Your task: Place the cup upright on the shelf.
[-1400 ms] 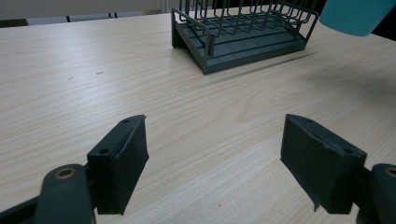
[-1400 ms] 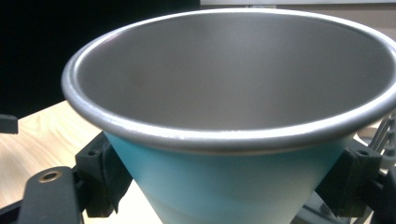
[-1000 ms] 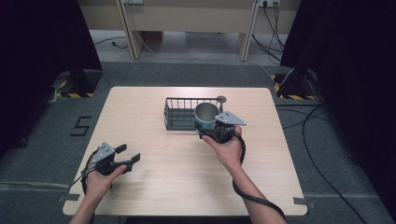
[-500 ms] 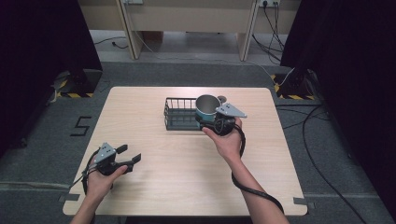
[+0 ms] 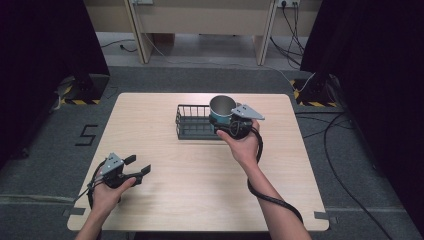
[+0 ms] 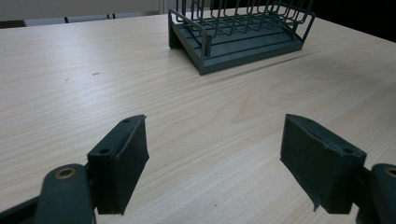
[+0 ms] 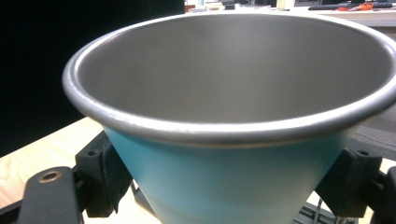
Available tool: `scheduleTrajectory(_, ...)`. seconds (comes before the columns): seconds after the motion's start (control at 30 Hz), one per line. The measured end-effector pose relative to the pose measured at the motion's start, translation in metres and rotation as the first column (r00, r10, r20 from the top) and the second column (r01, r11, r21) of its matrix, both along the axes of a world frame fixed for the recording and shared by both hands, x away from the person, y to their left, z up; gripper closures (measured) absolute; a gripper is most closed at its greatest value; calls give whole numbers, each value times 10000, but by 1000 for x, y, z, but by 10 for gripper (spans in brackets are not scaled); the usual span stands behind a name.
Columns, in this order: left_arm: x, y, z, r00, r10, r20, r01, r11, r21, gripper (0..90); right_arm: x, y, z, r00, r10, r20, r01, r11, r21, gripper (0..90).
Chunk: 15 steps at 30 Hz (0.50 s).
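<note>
A teal cup (image 5: 221, 110) with a grey metal inside is held upright above the right end of a dark wire rack (image 5: 192, 122) at the middle back of the table. My right gripper (image 5: 226, 124) is shut on the cup. In the right gripper view both pads press the cup (image 7: 224, 172) on its teal sides. My left gripper (image 5: 140, 166) rests low near the table's front left, jaws wide apart with nothing between them. In the left gripper view the rack (image 6: 243, 39) lies ahead, and the gripper (image 6: 215, 154) stands open over bare wood.
The wooden table (image 5: 150, 135) has bare surface between the two hands. The right gripper's cable (image 5: 270, 200) trails along the forearm toward the front edge. Dark curtains and floor cables surround the table.
My right gripper has lifted the cup and carried it toward the back, over the rack's right end. The left hand has stayed put.
</note>
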<state>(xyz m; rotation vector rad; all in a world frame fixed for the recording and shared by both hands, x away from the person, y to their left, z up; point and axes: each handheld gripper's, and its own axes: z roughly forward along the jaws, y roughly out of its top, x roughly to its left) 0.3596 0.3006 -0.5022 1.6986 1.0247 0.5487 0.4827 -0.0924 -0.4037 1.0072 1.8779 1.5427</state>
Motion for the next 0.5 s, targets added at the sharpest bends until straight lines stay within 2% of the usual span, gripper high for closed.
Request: scheduleTrajectory(0.5,0,1,0,10000,9,7,-9,10000,5,223,19,8,6,9998,-203,-48,203,9998,28,182)
